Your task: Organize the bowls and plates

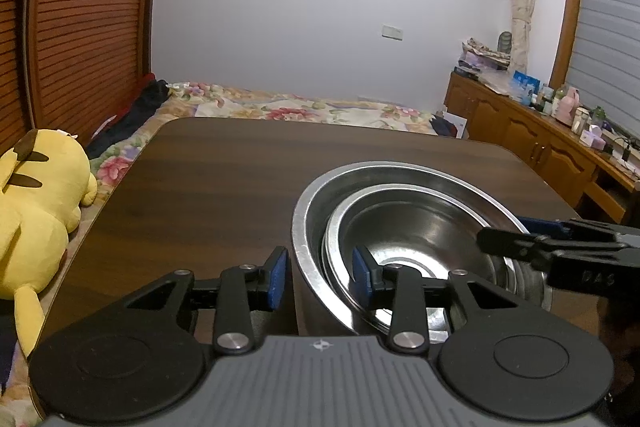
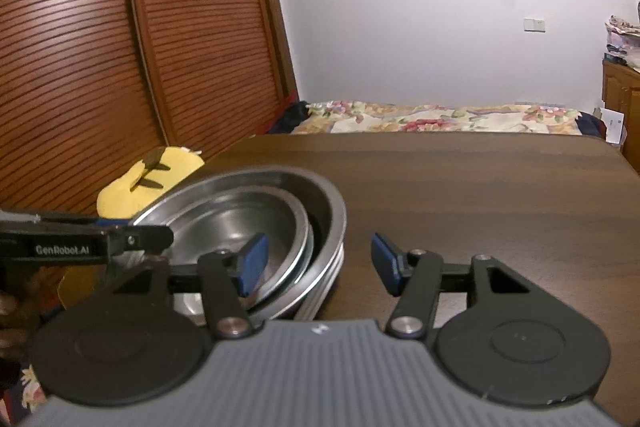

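Note:
A large steel bowl [image 1: 306,203] [image 2: 335,203] stands on the dark wooden table [image 1: 224,179] [image 2: 480,195], and a smaller steel bowl [image 1: 420,227] [image 2: 236,219] lies tilted inside it. Both rest on a low stack of steel plates [image 1: 534,287] [image 2: 326,289]. My left gripper [image 1: 320,277] is open and straddles the bowls' left rims, one blue pad outside and one inside. My right gripper [image 2: 319,261] is open and straddles the right rims the same way. Each gripper shows in the other's view, the right gripper [image 1: 516,241] and the left gripper [image 2: 136,241].
A yellow plush toy [image 1: 36,211] [image 2: 160,179] lies off the table's left edge on a bed with a floral cover [image 1: 304,107]. Slatted wooden doors [image 2: 120,47] stand on the left. A wooden cabinet [image 1: 536,143] loaded with small items runs along the right.

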`<move>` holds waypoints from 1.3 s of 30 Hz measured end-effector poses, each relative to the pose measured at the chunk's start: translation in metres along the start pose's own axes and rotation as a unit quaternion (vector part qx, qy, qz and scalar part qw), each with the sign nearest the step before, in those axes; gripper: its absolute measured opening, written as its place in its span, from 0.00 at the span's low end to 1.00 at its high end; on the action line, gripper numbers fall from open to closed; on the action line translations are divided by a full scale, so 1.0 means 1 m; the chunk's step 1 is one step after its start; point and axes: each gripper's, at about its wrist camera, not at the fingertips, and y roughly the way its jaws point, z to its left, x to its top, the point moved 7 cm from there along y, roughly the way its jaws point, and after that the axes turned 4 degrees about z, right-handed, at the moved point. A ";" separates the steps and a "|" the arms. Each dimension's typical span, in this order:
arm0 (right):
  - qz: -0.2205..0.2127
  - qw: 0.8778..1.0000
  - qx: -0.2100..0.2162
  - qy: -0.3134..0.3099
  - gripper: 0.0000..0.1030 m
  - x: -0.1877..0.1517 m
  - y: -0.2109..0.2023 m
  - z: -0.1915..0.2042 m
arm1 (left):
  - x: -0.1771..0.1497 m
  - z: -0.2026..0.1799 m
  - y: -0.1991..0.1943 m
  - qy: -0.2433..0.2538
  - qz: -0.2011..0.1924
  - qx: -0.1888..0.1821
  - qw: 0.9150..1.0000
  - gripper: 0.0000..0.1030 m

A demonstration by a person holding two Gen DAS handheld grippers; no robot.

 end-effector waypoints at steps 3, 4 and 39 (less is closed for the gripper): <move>-0.008 1.000 -0.003 0.002 0.58 0.005 -0.005 -0.002 | 0.002 0.002 -0.003 -0.001 -0.005 0.007 1.000 0.47; -0.011 1.000 -0.005 0.003 0.59 0.006 -0.007 -0.003 | 0.003 0.003 -0.004 -0.001 -0.007 0.008 1.000 0.49; -0.054 0.989 -0.134 0.017 1.00 -0.007 -0.074 -0.023 | -0.003 -0.075 -0.032 0.058 -0.041 0.054 0.996 1.00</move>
